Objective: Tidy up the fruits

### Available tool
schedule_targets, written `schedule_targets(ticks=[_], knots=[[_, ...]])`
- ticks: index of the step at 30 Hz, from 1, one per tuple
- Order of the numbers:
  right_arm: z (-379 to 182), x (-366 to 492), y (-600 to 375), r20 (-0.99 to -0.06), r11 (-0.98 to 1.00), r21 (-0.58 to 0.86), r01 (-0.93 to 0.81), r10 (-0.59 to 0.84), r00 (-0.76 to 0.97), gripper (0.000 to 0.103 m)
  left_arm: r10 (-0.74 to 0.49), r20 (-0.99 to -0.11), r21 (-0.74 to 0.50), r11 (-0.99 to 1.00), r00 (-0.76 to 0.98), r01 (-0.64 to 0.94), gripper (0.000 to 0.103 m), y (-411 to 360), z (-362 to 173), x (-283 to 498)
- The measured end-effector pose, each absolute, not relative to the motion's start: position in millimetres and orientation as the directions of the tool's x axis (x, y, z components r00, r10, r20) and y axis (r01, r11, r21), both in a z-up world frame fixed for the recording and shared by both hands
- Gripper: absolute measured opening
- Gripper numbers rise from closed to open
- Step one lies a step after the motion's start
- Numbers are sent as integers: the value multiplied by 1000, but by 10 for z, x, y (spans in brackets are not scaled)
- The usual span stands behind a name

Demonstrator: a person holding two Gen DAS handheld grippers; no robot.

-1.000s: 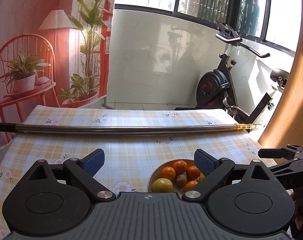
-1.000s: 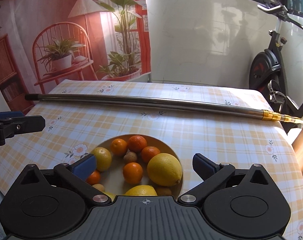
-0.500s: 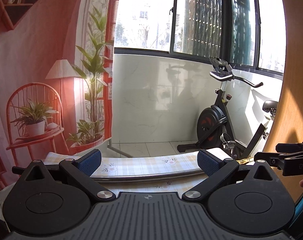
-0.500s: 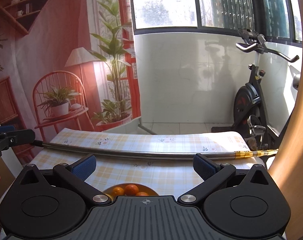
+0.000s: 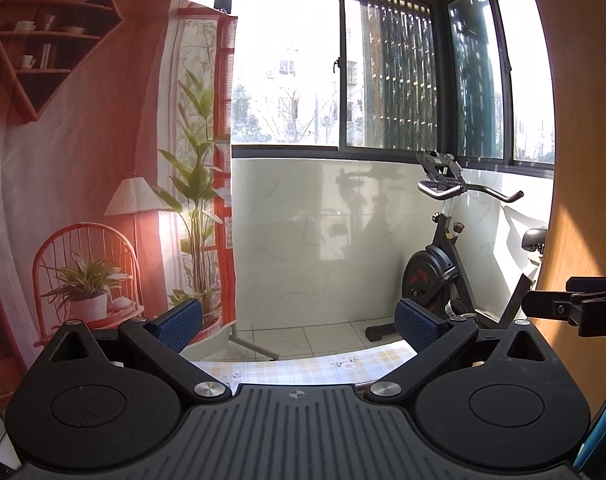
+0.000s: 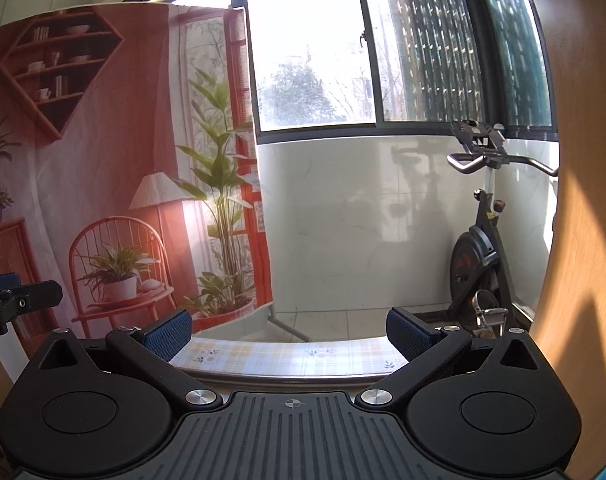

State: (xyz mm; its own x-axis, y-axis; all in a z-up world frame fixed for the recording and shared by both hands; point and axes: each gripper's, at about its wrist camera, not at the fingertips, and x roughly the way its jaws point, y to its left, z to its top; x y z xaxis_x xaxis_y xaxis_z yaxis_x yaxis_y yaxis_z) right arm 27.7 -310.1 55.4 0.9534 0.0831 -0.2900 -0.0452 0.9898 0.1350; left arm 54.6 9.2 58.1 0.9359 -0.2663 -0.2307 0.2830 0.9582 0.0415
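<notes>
Both views pointed out across the room, not down at the work. Biggest thing in view was the printed backdrop (image 5: 83, 152) on the left, showing a chair, lamp and plants, with the window (image 5: 335, 68) and white wall (image 5: 323, 240) behind. An exercise bike (image 5: 439, 272) stood at the right by the wall, next to a wooden panel (image 5: 575, 160). Only the far strip of the checked tablecloth (image 6: 295, 354) showed, low in frame, with a metal rod (image 6: 287, 380) lying along its near side in the right view. Left gripper (image 5: 299, 322) had its jaws spread wide after just opening further, nothing between the blue pads (image 5: 179, 320). Right gripper (image 6: 289, 330) was also wide open and empty; its tip showed at the right edge of the left view. Fruit and bowl were out of both views, so I couldn't tell where they sat.
</notes>
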Motion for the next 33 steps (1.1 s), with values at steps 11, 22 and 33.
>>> schedule_targets(ticks=[11, 22, 33], knots=[[602, 218, -3070, -282, 991, 129, -47, 82, 956, 103, -262, -242, 50, 958, 934, 282, 103, 137, 582, 567], [621, 196, -3063, -283, 990, 129, -47, 82, 956, 103, -258, -242, 49, 960, 935, 277, 103, 150, 612, 573], [644, 161, -3048, -282, 990, 132, -50, 86, 955, 103, -257, -238, 44, 961, 937, 275, 103, 165, 627, 556]])
